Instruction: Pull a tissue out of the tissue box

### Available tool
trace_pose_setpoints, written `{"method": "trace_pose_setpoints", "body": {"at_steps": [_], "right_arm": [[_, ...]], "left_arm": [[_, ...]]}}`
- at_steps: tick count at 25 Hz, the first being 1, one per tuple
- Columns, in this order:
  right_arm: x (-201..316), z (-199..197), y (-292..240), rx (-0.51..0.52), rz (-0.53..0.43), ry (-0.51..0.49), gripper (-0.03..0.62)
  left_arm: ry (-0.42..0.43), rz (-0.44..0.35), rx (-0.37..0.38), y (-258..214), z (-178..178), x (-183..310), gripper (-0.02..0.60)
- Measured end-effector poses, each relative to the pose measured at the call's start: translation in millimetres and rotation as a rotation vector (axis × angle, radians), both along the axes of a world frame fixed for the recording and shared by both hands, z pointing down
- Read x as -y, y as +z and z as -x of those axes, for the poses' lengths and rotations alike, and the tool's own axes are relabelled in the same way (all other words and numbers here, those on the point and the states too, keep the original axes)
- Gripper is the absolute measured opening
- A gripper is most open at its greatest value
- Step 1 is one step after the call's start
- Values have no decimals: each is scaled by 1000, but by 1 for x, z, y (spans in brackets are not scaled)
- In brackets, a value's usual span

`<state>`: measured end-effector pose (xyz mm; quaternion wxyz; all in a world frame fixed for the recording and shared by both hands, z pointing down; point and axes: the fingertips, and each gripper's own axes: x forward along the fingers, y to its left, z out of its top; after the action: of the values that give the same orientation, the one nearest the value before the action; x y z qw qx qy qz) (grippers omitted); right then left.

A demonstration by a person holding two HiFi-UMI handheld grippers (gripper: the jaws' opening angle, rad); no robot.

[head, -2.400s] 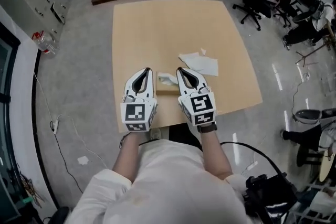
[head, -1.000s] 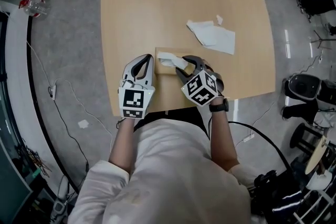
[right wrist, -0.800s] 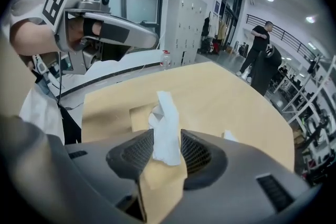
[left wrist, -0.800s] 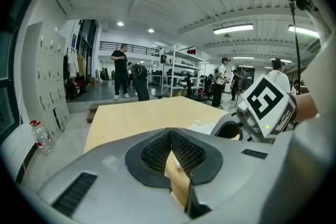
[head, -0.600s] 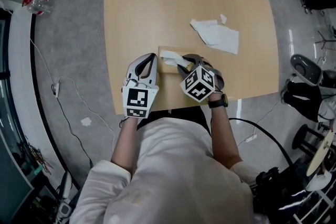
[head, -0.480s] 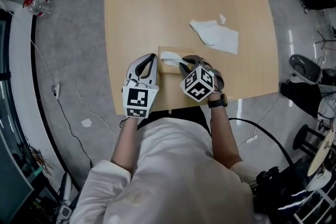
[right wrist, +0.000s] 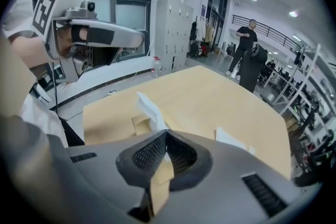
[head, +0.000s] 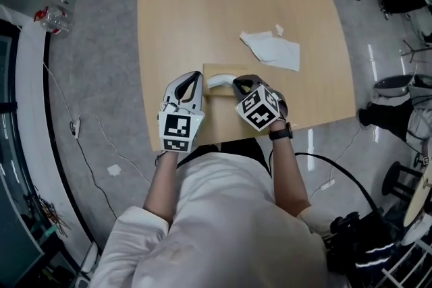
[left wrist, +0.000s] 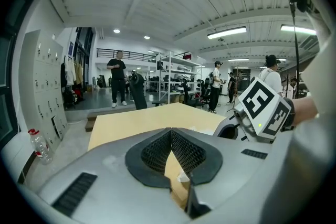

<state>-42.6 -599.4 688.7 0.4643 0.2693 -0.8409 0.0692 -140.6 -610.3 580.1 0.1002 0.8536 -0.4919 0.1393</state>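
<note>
the tissue [head: 220, 81] stands up out of the slot in the top of the tissue box [head: 214, 100], its lower end in the box and its free end caught at the tips of the right gripper [head: 237, 83]. in the right gripper view the white sheet [right wrist: 149, 106] rises from the brown box [right wrist: 139, 124] and runs in between the ribbed fingers [right wrist: 148, 154]. these have just been closing and now press together on the tissue.

the box lies flat near the front edge of the bench [head: 216, 3], between the two grippers. the right gripper tilts steeply down over the box's right part.

the left gripper [head: 195, 76] sits just beside the box's left side. whether it touches the box cannot be told. its fingers [left wrist: 155, 152] meet at the tips with nothing between them. through the gap behind the tips, the left gripper view shows a strip of the box [left wrist: 172, 169].

farther back and to the right on the bench lie loose tissues [head: 273, 50], crumpled and well apart from the box, with a small white scrap [head: 279, 30] just beside them.

the person wears a wristwatch [head: 279, 133] on the right wrist. a plastic bottle [head: 51, 18] lies on the grey floor [head: 101, 77] to the left of the bench.
</note>
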Motion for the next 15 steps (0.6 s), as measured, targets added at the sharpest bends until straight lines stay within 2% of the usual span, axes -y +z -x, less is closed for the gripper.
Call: {"method": "trace_pose_setpoints", "body": {"at_steps": [9, 12, 15], "right_arm": [[-2, 7, -72, 100, -155, 39, 3], [-3, 11, -109, 211, -188, 88, 3], [-2, 11, -148, 345, -231, 181, 3]], "left_arm": [[0, -98, -42, -48, -2, -13, 2], [-18, -139, -74, -69, 1, -17, 2], [-35, -188, -110, -93, 4, -23, 2]]}}
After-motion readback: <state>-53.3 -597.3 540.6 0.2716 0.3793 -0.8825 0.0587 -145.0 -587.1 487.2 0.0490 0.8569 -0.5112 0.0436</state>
